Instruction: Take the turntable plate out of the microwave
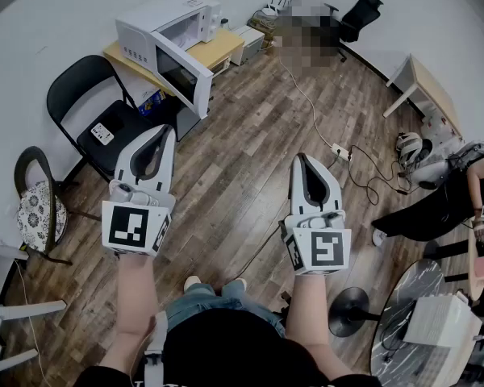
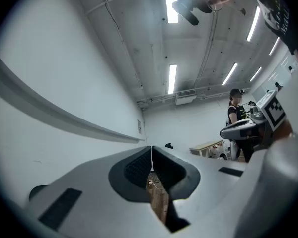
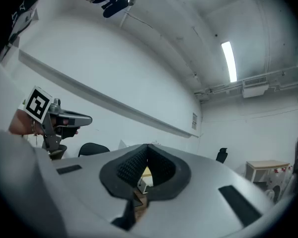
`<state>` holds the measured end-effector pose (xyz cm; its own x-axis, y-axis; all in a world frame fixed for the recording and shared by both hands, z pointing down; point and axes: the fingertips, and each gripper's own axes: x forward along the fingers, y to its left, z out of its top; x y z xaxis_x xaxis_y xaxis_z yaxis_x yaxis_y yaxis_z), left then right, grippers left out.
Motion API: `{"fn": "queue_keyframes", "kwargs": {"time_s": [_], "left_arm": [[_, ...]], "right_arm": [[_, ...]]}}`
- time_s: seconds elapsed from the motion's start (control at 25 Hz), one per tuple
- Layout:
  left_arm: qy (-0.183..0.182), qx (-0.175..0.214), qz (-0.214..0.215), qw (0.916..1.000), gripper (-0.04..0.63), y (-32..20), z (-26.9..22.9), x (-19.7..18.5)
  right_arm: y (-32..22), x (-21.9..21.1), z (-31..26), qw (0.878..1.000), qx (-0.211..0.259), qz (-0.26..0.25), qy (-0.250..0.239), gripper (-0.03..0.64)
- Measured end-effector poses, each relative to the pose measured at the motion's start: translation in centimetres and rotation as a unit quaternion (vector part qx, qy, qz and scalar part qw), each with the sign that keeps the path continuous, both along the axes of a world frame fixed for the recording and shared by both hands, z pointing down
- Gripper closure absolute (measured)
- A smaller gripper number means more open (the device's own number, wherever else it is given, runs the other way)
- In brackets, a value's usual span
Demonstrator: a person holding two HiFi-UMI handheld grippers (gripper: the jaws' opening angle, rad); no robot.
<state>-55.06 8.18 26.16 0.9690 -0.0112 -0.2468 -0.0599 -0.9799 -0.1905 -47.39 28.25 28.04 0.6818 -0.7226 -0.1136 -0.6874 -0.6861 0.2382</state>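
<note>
Over the wood floor (image 1: 250, 143), left gripper (image 1: 163, 130), right gripper (image 1: 300, 159), two closed and empty, one open microwave (image 1: 165, 24).

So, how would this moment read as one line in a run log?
left gripper: shut, empty | right gripper: shut, empty | microwave: door open, not yet reached

White microwave (image 1: 149, 29); black chair (image 1: 79, 83); brown plank floor (image 1: 250, 151); left gripper (image 1: 166, 129), right gripper (image 1: 299, 158) grey, black-white marker cubes (image 1: 135, 226).

Head overlooks microwave (image 1: 157, 24) — gripper views seemingly upward.
</note>
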Motion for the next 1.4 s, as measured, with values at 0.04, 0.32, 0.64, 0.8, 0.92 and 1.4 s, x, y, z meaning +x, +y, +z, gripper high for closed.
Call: {"fn": "queue_keyframes", "kwargs": {"time_s": [0.04, 0.32, 0.64, 0.8, 0.92, 1.4], "left_arm": [[0.000, 0.002, 0.000, 1.0000, 0.583, 0.7, -0.1, 0.2], [0.009, 0.000, -0.021, 0.9997, 0.583, 4.9, -0.5, 1.6], [-0.010, -0.041, -0.042, 0.9982, 0.244, 9.7, 1.3, 3.3], [-0.041, -0.049, -0.060, 0.9961, 0.178, 10.9, 2.5, 4.0], [-0.051, -0.044, -0.064, 0.9957, 0.179, 11.5, 2.6, 4.9], [-0.054, -0.051, -0.053, 0.9958, 0.179, 8.9, 3.1, 15.0]], "right_arm": [[0.6, 0.1, -0.2, 1.000, 0.002, -0.003, 0.000, 0.601], [4.7, 2.4, -0.5, 0.999, 0.021, -0.029, -0.015, 0.601], [9.3, 5.0, 1.2, 0.994, 0.046, -0.061, -0.077, 0.270], [10.5, 5.6, 2.3, 0.993, 0.040, -0.069, -0.084, 0.250], [10.3, 5.9, 2.8, 0.991, 0.029, -0.085, -0.095, 0.250], [8.0, 15.4, 2.2, 0.989, 0.058, -0.088, -0.100, 0.252]]}}
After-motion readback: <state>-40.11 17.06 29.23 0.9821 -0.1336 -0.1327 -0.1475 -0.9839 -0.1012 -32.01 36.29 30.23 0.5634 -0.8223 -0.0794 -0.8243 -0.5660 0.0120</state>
